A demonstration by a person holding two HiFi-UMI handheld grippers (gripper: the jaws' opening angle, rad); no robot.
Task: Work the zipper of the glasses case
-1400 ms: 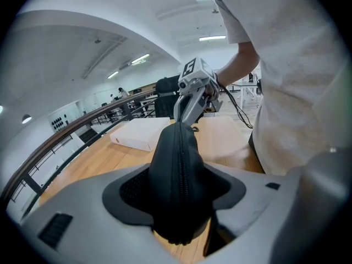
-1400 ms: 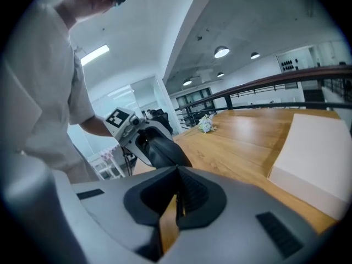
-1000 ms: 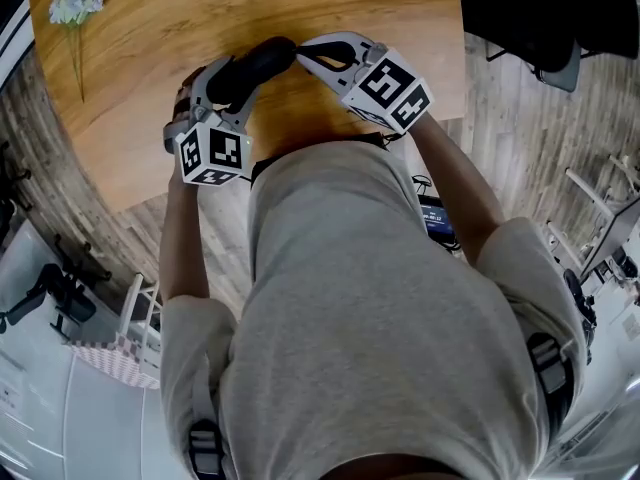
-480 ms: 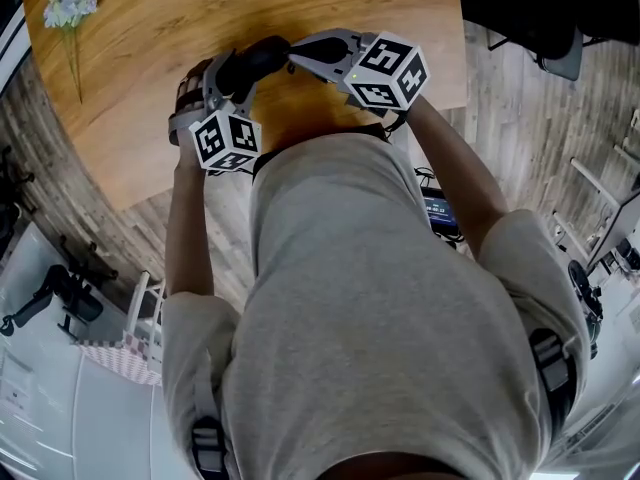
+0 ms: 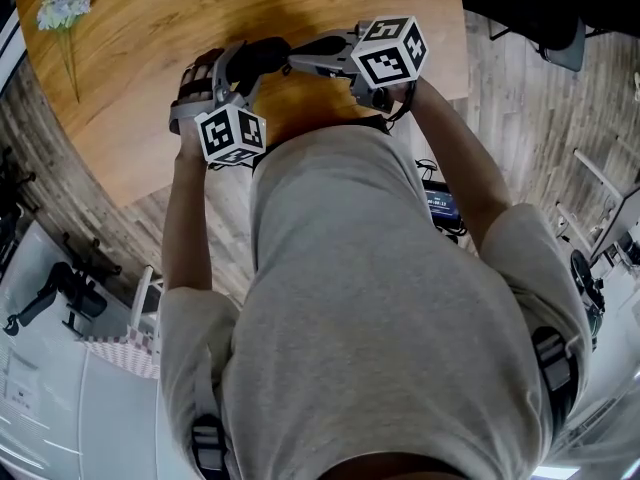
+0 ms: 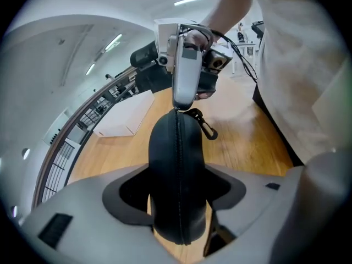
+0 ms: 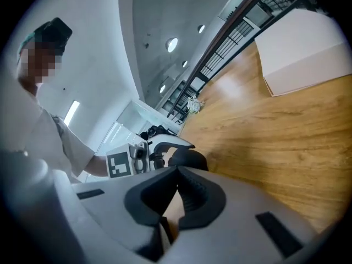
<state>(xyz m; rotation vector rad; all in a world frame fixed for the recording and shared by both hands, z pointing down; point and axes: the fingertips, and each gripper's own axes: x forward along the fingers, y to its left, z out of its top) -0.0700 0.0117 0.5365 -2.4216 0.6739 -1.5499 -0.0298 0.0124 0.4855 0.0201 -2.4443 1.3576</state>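
Note:
The black glasses case (image 6: 177,175) stands between the jaws of my left gripper (image 6: 179,198), which grip its sides. Its zipper (image 6: 178,147) runs closed down the middle, facing the camera. A small clip (image 6: 207,127) hangs at the far end. There my right gripper (image 6: 178,105) is shut at the top of the zipper, with the pull hidden between its tips. In the head view the left gripper (image 5: 240,68) holds the case (image 5: 262,56) over the table, and the right gripper (image 5: 296,61) meets the case's end. The right gripper view shows the shut right gripper (image 7: 176,172) against the case (image 7: 190,158).
The wooden table (image 5: 130,78) ends at a near edge just under the hands, and the person's body stands right behind it. A sprig of pale flowers (image 5: 62,8) lies at the far left. A white box (image 7: 308,54) stands further off on the floor.
Both grippers have rolled, so their marker cubes show different faces. The case and both hands have shifted slightly left. Both grips are unchanged.

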